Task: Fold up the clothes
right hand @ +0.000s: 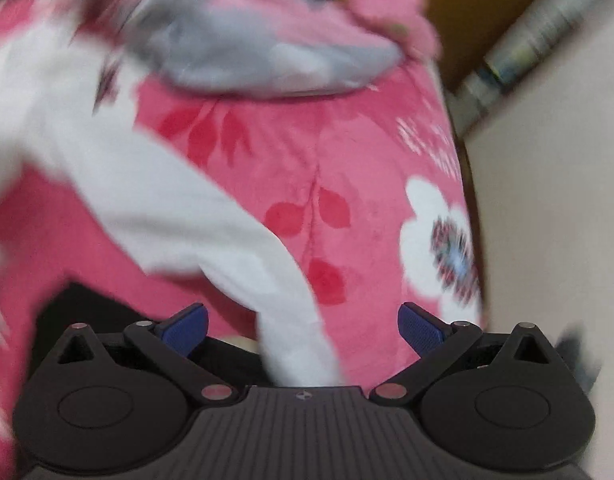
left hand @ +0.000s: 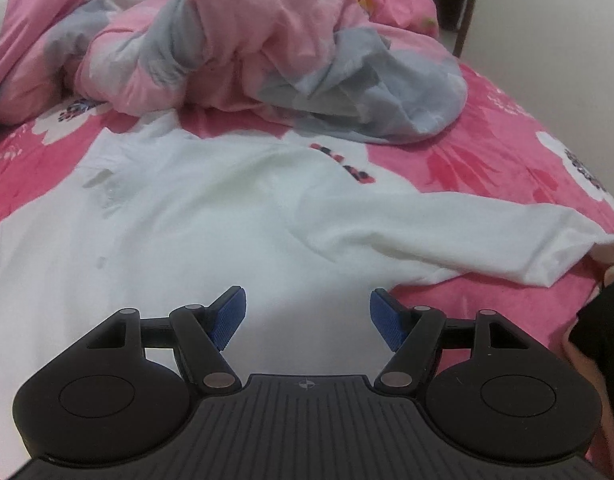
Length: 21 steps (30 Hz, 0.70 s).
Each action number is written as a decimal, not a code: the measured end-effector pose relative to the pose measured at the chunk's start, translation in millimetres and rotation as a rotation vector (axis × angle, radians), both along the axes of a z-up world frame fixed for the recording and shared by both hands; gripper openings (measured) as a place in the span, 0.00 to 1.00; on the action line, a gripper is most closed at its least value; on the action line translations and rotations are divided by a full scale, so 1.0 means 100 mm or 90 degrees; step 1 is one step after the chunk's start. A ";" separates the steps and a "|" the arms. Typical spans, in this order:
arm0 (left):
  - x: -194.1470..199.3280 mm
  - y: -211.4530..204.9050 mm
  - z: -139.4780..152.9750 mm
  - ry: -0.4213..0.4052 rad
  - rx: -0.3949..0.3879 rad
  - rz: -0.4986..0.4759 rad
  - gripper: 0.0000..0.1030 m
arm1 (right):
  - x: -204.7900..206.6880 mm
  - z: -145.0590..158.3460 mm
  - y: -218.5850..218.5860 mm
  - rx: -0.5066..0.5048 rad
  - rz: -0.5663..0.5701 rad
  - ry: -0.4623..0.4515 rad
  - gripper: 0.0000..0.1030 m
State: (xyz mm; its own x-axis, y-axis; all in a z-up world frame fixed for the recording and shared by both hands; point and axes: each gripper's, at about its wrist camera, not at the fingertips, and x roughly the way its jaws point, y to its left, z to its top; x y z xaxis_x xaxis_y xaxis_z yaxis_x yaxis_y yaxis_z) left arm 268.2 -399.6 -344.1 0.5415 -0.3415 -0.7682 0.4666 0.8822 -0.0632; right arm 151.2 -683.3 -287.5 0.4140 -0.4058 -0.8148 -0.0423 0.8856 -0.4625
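Observation:
A white long-sleeved shirt (left hand: 167,220) lies spread on the pink flowered bed cover (left hand: 487,152). Its sleeve (left hand: 467,232) stretches out to the right. My left gripper (left hand: 308,316) is open and empty, just above the shirt's body near its lower edge. In the blurred right wrist view the sleeve (right hand: 195,208) runs from upper left down to its end between my fingers. My right gripper (right hand: 303,326) is open, with the sleeve end (right hand: 299,352) lying in the gap and both blue pads apart from it.
A crumpled pink and grey quilt (left hand: 247,40) is heaped at the back of the bed, also in the right wrist view (right hand: 267,52). The bed's right edge meets a pale floor (right hand: 547,220). A dark shape (left hand: 603,320) sits at the right edge.

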 end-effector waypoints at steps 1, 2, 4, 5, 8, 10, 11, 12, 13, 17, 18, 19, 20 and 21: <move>-0.02 -0.05 -0.01 -0.001 0.001 0.005 0.67 | 0.02 -0.03 0.00 -0.019 0.028 0.017 0.95; -0.03 -0.11 -0.02 -0.002 0.003 0.011 0.67 | 0.04 -0.07 -0.03 -0.020 0.047 0.036 0.93; -0.06 -0.20 -0.04 -0.003 0.008 0.018 0.67 | 0.10 -0.13 -0.10 0.020 0.075 0.077 0.70; -0.08 -0.25 -0.06 -0.005 0.011 0.021 0.67 | 0.12 -0.18 -0.13 0.034 0.083 0.095 0.67; -0.11 -0.38 -0.12 -0.013 0.029 0.029 0.67 | 0.18 -0.27 -0.24 0.058 0.092 0.128 0.46; -0.13 -0.44 -0.16 -0.019 0.038 0.038 0.67 | 0.21 -0.25 -0.33 0.065 0.084 0.127 0.12; -0.14 -0.46 -0.17 -0.021 0.041 0.043 0.67 | 0.23 -0.24 -0.37 0.068 0.080 0.126 0.07; -0.14 -0.47 -0.19 -0.021 0.044 0.047 0.67 | 0.24 -0.23 -0.41 0.071 0.077 0.125 0.06; -0.14 -0.48 -0.21 -0.021 0.045 0.050 0.67 | 0.26 -0.21 -0.46 0.074 0.073 0.125 0.04; -0.15 -0.53 -0.28 -0.019 0.063 0.054 0.67 | 0.33 -0.03 -0.69 0.119 0.024 0.102 0.03; -0.15 -0.54 -0.30 -0.019 0.068 0.053 0.67 | 0.38 0.05 -0.77 0.144 0.000 0.094 0.03; -0.15 -0.54 -0.31 -0.019 0.073 0.051 0.67 | 0.41 0.14 -0.86 0.172 -0.023 0.082 0.03; -0.15 -0.54 -0.33 -0.020 0.078 0.050 0.67 | 0.44 0.22 -0.96 0.200 -0.047 0.070 0.03; -0.15 -0.55 -0.34 -0.020 0.082 0.049 0.67 | 0.48 0.30 -1.04 0.225 -0.061 0.057 0.03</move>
